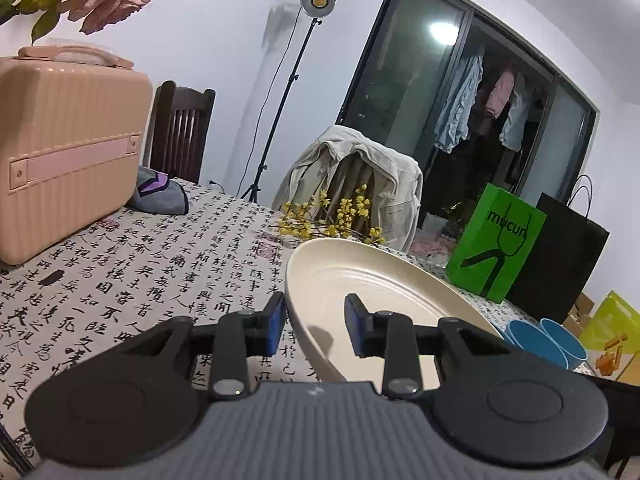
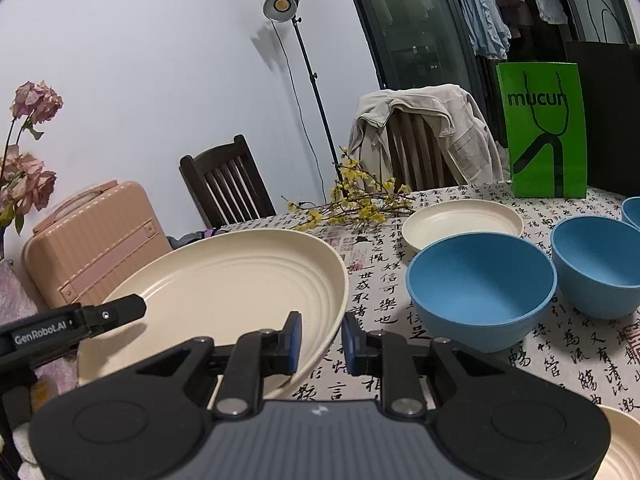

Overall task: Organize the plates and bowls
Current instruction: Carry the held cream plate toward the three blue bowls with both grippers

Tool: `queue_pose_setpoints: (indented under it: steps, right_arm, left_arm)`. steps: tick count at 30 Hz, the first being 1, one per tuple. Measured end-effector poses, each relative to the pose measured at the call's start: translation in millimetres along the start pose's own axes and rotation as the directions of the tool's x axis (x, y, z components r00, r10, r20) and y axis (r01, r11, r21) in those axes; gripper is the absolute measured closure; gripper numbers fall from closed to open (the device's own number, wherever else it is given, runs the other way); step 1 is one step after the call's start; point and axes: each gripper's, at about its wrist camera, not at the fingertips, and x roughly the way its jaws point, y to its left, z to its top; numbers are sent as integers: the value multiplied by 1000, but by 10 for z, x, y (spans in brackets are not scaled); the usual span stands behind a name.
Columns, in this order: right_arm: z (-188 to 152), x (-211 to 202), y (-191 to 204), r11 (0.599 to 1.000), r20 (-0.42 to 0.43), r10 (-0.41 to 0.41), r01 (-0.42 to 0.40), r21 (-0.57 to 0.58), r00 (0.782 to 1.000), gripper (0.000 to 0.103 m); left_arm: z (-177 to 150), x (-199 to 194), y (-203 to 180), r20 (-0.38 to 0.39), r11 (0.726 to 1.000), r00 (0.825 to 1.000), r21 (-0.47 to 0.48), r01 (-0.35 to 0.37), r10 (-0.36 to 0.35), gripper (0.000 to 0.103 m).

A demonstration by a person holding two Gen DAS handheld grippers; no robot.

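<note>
A large cream plate (image 1: 360, 280) hangs tilted just above the calligraphy-print table, held at two opposite rims. My left gripper (image 1: 315, 320) is shut on its left rim, one blue pad outside the wall and one inside. My right gripper (image 2: 322, 340) is shut on the right rim of the same large cream plate (image 2: 224, 292). The left gripper's finger (image 2: 116, 314) shows at the plate's far side. A small cream plate (image 2: 462, 224) lies further back. Blue bowls (image 2: 480, 284) (image 2: 600, 264) stand to the right, a third (image 2: 634, 208) cut by the frame edge.
A pink suitcase (image 1: 68, 160) stands on the table at the left, with a grey cloth (image 1: 160, 196) beside it. Yellow flower branches (image 2: 360, 200) lie at the back. A green bag (image 2: 544, 132), a black bag (image 1: 560, 260) and jacket-draped chair (image 2: 424, 136) stand behind. Another cream dish (image 2: 624, 440) sits bottom right.
</note>
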Motion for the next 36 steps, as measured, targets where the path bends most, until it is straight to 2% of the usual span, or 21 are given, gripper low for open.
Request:
queue_pose_setpoints:
  steps: [11, 19, 36]
  right_arm:
    - [7, -147, -89, 1000, 47, -7, 7, -10, 999, 82]
    - [-15, -294, -150, 1000, 84, -5, 6, -13, 996, 82]
    - [-129, -489, -298, 1000, 108, -10, 9, 15, 994, 82]
  left_arm:
    - [-38, -20, -39, 29, 998, 998, -31, 63, -62, 71]
    - [-83, -51, -96, 40, 995, 996, -48, 85, -83, 71]
    - [-176, -137, -247, 58, 992, 992, -49, 118, -115, 71]
